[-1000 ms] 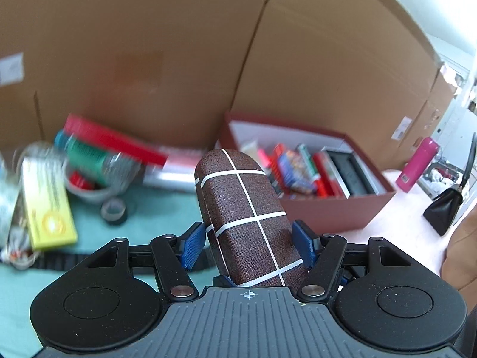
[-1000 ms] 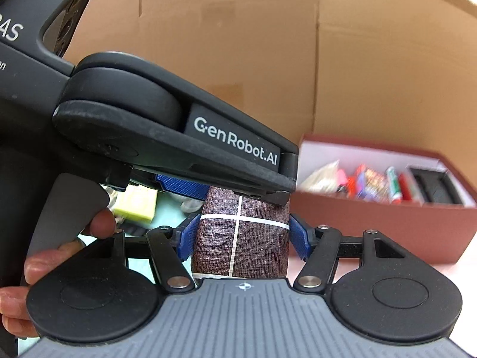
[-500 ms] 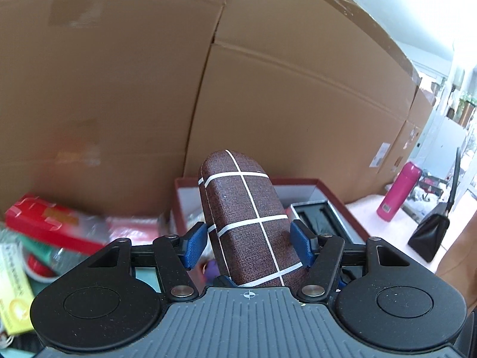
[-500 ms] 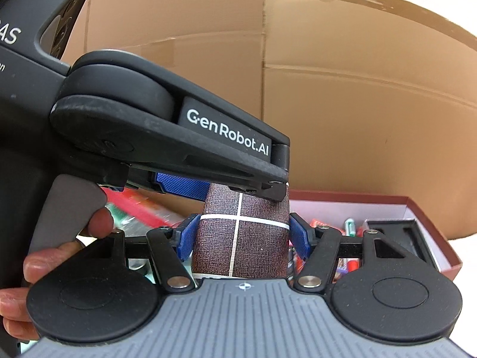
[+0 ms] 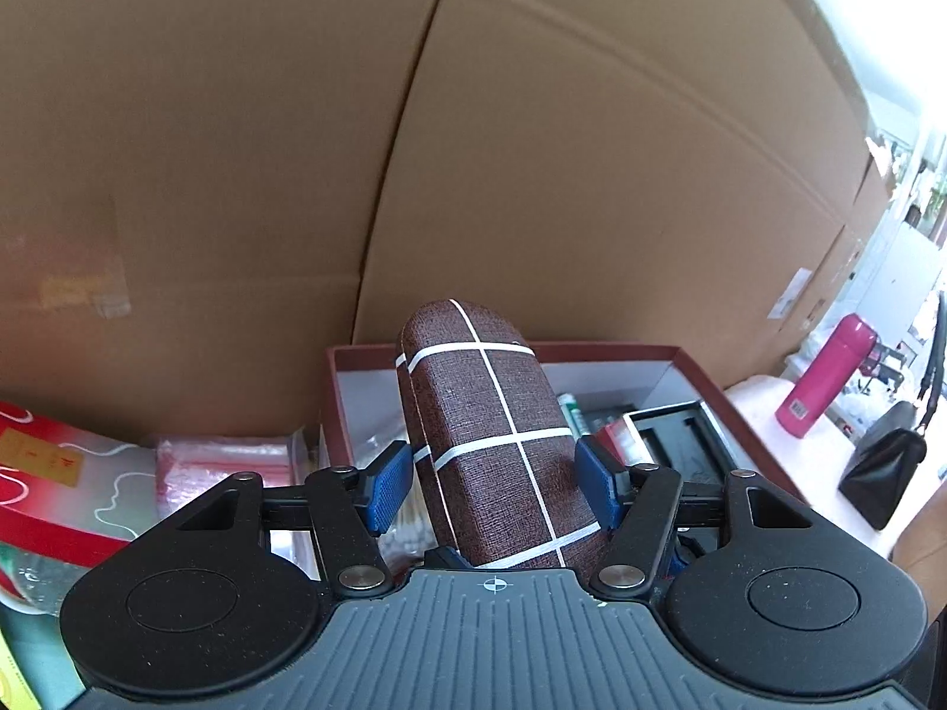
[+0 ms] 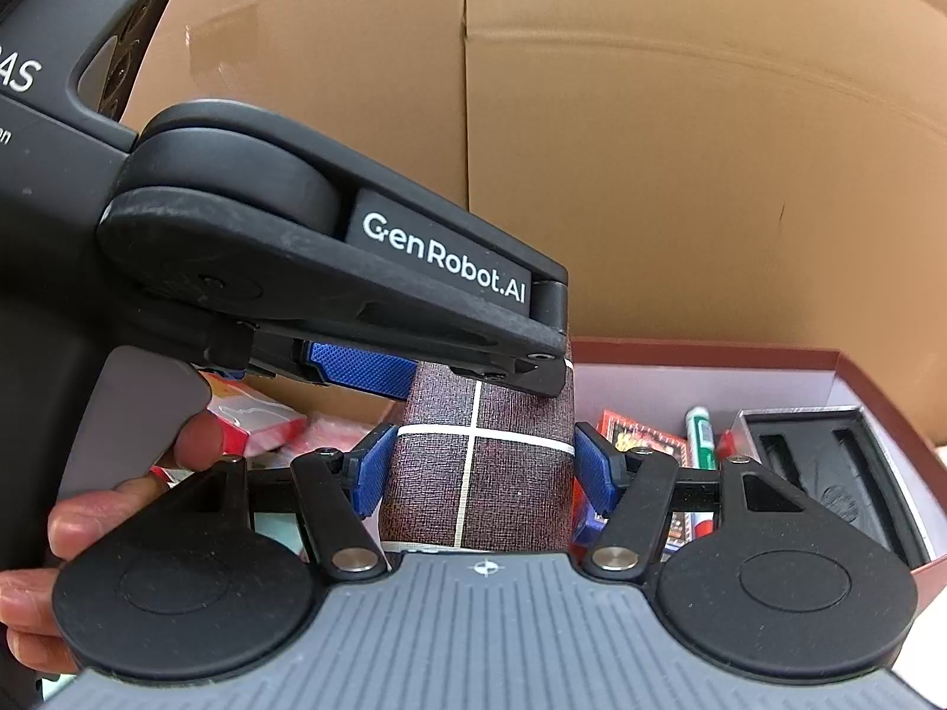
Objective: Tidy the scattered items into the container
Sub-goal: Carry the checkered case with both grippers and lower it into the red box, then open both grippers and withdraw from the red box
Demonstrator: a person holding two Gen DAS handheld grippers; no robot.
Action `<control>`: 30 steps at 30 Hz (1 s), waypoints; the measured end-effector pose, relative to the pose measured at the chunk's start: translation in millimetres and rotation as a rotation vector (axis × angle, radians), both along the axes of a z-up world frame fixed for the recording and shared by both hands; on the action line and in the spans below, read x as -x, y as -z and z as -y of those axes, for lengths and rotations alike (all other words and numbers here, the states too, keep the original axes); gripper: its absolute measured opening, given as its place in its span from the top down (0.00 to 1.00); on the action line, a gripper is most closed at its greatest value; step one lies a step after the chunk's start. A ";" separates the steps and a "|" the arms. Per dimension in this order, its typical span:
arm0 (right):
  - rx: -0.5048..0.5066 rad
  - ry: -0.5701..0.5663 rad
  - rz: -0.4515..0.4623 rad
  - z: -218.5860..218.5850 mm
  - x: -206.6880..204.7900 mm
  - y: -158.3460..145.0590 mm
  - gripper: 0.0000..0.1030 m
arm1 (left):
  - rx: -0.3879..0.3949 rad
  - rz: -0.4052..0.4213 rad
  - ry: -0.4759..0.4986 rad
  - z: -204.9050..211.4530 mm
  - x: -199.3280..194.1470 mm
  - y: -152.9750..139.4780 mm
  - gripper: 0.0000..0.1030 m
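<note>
The brown case is held between the blue fingers of the left gripper. It is squeezed by the right gripper too. The left gripper's trigger is pressed by a hand.

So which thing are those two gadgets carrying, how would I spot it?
Start at the big cardboard boxes along the back, then drop to the dark red box in front of them. Just above its near edge is a brown case, long with rounded ends, clamped between blue fingers. Its woven brown cover crossed by thin white lines sets it apart.

Daylight glare upper right, fisheye-bent edges
</note>
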State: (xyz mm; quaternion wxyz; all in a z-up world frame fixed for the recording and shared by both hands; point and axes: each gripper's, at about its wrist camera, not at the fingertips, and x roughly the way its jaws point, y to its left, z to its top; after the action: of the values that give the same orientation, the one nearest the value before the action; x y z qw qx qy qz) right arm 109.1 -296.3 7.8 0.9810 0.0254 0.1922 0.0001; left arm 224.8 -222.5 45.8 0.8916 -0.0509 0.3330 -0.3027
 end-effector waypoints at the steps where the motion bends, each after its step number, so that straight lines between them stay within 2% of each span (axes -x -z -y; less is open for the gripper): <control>1: -0.004 0.001 -0.005 0.9 -2.2 2.4 0.33 | -0.002 -0.006 0.000 0.5 -2.2 2.5 0.39; 4: -0.015 0.003 -0.018 3.6 -7.2 8.1 0.33 | -0.009 -0.016 0.002 2.5 -6.9 8.4 0.39; 5: -0.018 0.005 -0.023 4.5 -8.5 9.6 0.33 | -0.012 -0.010 0.002 2.9 -6.9 9.3 0.33; 7: -0.013 -0.001 -0.028 5.8 -10.3 12.0 0.34 | -0.017 0.021 -0.010 2.7 -3.7 9.0 0.29; 9: -0.006 0.003 -0.009 6.8 -8.8 11.7 0.27 | -0.008 0.057 -0.025 -0.2 2.7 6.4 0.11; 11: 0.012 0.032 0.011 7.4 -6.6 11.1 0.12 | 0.003 0.094 -0.051 -5.2 11.1 3.4 0.05; 12: 0.019 0.040 0.022 7.6 -4.9 11.1 0.10 | 0.004 0.108 -0.061 -7.0 14.5 1.8 0.02; 15: 0.035 0.051 0.035 5.8 -0.3 11.4 0.03 | 0.003 0.121 -0.076 -14.4 23.6 -0.1 0.00; 21: 0.051 0.047 0.031 -4.6 2.8 10.7 0.02 | 0.011 0.108 -0.104 -30.6 41.7 5.2 0.00; 25: 0.050 0.055 0.028 -19.5 20.3 5.6 0.02 | 0.013 0.083 -0.113 -36.0 48.2 8.5 0.00; 30: 0.048 0.055 0.044 -12.7 32.1 -5.5 0.02 | 0.020 0.081 -0.118 -46.5 62.6 6.1 0.00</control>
State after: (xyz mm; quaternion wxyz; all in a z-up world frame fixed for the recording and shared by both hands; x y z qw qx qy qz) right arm 77.0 -283.7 13.2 0.9849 0.0069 0.1700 -0.0309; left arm 162.2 -176.0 39.7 0.9201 -0.0669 0.2900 -0.2546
